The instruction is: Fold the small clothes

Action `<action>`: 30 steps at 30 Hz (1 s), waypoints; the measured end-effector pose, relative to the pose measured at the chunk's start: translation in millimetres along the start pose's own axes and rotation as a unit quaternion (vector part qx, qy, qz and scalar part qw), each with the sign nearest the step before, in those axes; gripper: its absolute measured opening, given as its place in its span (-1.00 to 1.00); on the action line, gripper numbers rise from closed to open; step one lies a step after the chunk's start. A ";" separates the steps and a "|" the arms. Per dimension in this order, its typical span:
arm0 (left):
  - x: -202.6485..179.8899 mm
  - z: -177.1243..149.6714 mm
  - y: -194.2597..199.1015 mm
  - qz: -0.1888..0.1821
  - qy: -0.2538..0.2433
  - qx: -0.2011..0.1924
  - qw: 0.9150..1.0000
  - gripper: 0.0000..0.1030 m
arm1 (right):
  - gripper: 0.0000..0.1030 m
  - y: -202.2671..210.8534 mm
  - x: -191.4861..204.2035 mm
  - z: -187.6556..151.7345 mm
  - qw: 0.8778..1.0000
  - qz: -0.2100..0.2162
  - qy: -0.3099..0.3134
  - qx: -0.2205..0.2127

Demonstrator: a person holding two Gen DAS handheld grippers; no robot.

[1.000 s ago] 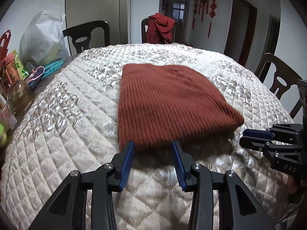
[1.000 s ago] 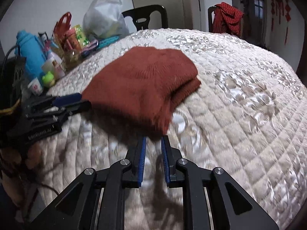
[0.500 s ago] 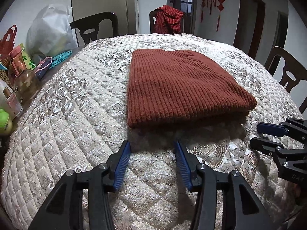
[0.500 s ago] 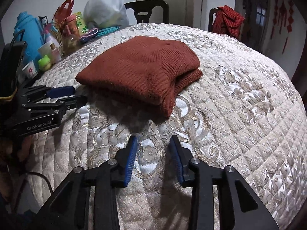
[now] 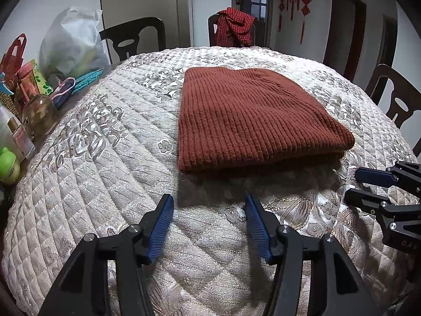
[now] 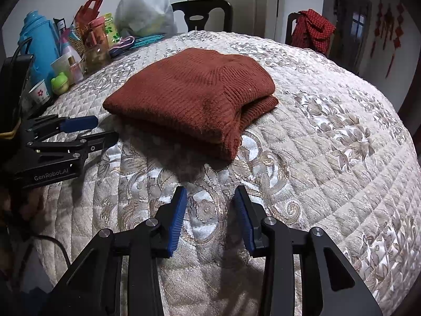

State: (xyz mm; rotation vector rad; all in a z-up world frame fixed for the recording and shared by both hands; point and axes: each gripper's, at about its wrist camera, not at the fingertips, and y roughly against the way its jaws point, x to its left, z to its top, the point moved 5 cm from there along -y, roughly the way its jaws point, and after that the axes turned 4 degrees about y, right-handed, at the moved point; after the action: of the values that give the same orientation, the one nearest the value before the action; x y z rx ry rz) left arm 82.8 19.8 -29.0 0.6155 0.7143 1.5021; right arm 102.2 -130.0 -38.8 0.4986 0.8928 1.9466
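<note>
A rust-brown ribbed knit garment [image 5: 250, 121] lies folded in a flat stack on the quilted table cover; in the right wrist view [image 6: 194, 92] its folded layers show at the near right corner. My left gripper [image 5: 209, 202] is open and empty, a short way in front of the garment's near edge. My right gripper [image 6: 210, 194] is open and empty, in front of the garment's near corner. Each gripper shows in the other's view: the right one [image 5: 365, 187] and the left one [image 6: 97, 130], both apart from the garment.
The round table has a beige quilted cover [image 5: 110, 158]. Bottles, a jar, a blue flask [image 6: 39, 42] and bags [image 5: 71, 44] crowd its left side. Dark chairs stand around it; one holds a red checked cloth [image 5: 235, 29].
Both grippers have let go of the garment's near edge and drawn back from it. The right gripper has opened from nearly shut. The garment now lies flat and folded.
</note>
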 end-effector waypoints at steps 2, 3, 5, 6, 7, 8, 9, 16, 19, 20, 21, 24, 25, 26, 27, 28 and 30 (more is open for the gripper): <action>0.3 0.1 -0.1 0.000 0.001 0.000 1.000 0.17 | -0.25 -0.1 -0.1 0.1 1.000 0.001 0.000 0.000; 0.3 0.1 -0.1 -0.001 0.001 0.000 1.000 0.17 | -0.25 -0.2 0.0 0.1 1.000 0.001 -0.001 0.000; 0.5 0.1 -0.2 -0.002 0.002 0.001 1.000 0.18 | -0.24 -0.2 -0.1 0.0 1.000 0.001 0.000 0.000; 0.6 0.2 -0.4 -0.001 0.003 0.001 1.000 0.18 | -0.24 -0.2 -0.2 0.0 1.000 0.001 -0.001 0.000; 0.7 0.2 -0.5 -0.001 0.003 0.001 1.000 0.18 | -0.24 -0.2 -0.1 0.0 1.000 0.001 -0.001 0.000; 0.7 0.2 -0.4 -0.001 0.003 0.001 1.000 0.19 | -0.24 -0.2 -0.1 0.0 1.000 0.002 -0.001 0.000; 0.7 0.3 -0.4 -0.001 0.002 0.001 1.000 0.19 | -0.24 -0.2 0.0 0.1 1.000 0.002 -0.002 0.000; 1.5 0.3 -1.3 0.000 0.003 0.001 1.000 0.21 | -0.24 -0.3 -0.5 -0.1 1.000 0.003 -0.002 0.000; 1.7 0.4 -1.6 0.001 0.002 0.001 1.000 0.21 | -0.24 -0.3 -0.4 0.0 1.000 0.003 -0.002 0.000; 2.0 0.6 -1.8 0.001 0.001 0.001 1.000 0.21 | -0.24 -0.3 -0.4 0.0 1.000 0.003 -0.002 0.000; 1.8 0.6 -1.8 0.000 0.002 0.001 1.000 0.21 | -0.24 -0.2 -0.1 0.0 1.000 0.003 -0.002 0.000; 1.7 0.5 -1.8 0.001 0.002 0.001 1.000 0.22 | -0.24 -0.3 -0.5 0.0 1.000 0.003 -0.002 0.000; 1.7 0.5 -1.8 0.000 0.002 0.001 1.000 0.22 | -0.24 -0.3 -0.5 -0.1 1.000 0.003 -0.002 0.000; 1.7 0.5 -1.9 0.000 0.001 0.001 1.000 0.22 | -0.24 -0.3 -0.2 0.0 1.000 0.003 -0.002 0.000; 1.7 0.5 -1.8 0.000 0.002 0.001 1.000 0.22 | -0.24 -0.4 -0.5 -0.1 1.000 0.003 -0.002 0.000; 1.5 0.1 -2.1 0.000 0.002 0.002 1.000 0.22 | -0.24 -0.4 -0.6 -0.1 1.000 0.003 -0.002 0.000; 1.6 0.2 -2.5 0.000 0.001 0.002 1.000 0.22 | -0.24 -0.4 -0.5 -0.1 1.000 0.003 -0.002 0.000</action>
State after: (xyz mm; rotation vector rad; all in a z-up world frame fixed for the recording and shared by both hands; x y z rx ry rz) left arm 84.5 21.4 -30.8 0.6157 0.7193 1.5019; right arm 102.7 -130.4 -39.2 0.5058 0.8889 1.9506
